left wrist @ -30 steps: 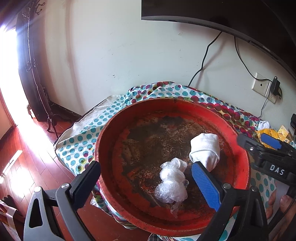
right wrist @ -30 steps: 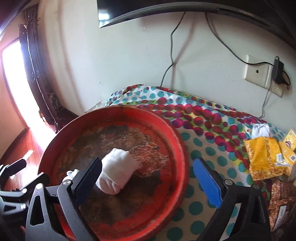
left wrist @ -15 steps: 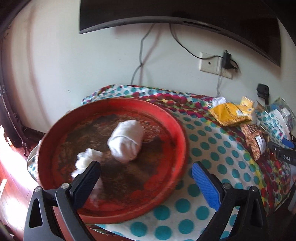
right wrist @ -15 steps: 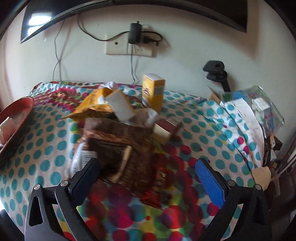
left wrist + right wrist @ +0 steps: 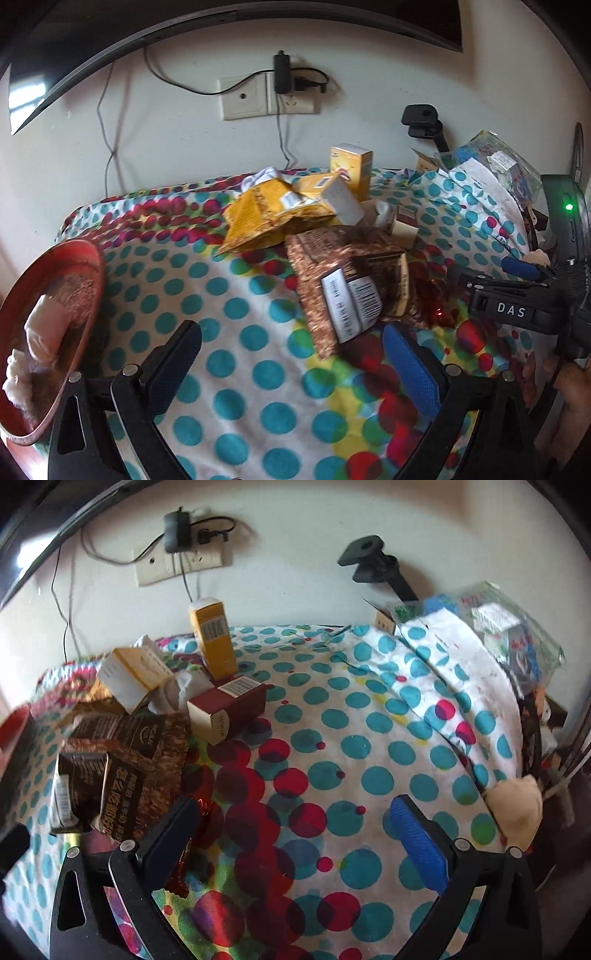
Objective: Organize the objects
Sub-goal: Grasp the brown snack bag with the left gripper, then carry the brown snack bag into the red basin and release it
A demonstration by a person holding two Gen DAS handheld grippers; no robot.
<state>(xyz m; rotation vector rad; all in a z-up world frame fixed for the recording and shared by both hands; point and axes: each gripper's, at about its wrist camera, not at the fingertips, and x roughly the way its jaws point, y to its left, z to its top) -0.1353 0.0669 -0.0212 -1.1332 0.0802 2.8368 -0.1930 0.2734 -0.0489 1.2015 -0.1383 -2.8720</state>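
A pile of packages lies on the polka-dot cloth: brown packets (image 5: pixel 343 284) (image 5: pixel 122 760), a yellow bag (image 5: pixel 269 214), an upright yellow carton (image 5: pixel 351 170) (image 5: pixel 214 642), a dark red box (image 5: pixel 229 709) and a pale box (image 5: pixel 133 679). My left gripper (image 5: pixel 291 354) is open and empty, just in front of the brown packets. My right gripper (image 5: pixel 295 830) is open and empty over bare cloth, right of the pile; it also shows in the left wrist view (image 5: pixel 517 288). The red tray (image 5: pixel 88 280) at far left holds a white rolled cloth (image 5: pixel 44 328).
The wall behind carries a socket with a charger (image 5: pixel 280 77) (image 5: pixel 177 531) and cables. A black clamp mount (image 5: pixel 376 561) and a clear plastic bag of items (image 5: pixel 509 627) sit at the back right. A beige object (image 5: pixel 517 812) lies at the table's right edge.
Both grippers have swung right, away from the red tray toward the pile of packages. The tray has gone from centre to the far left. Both stayed open and empty.
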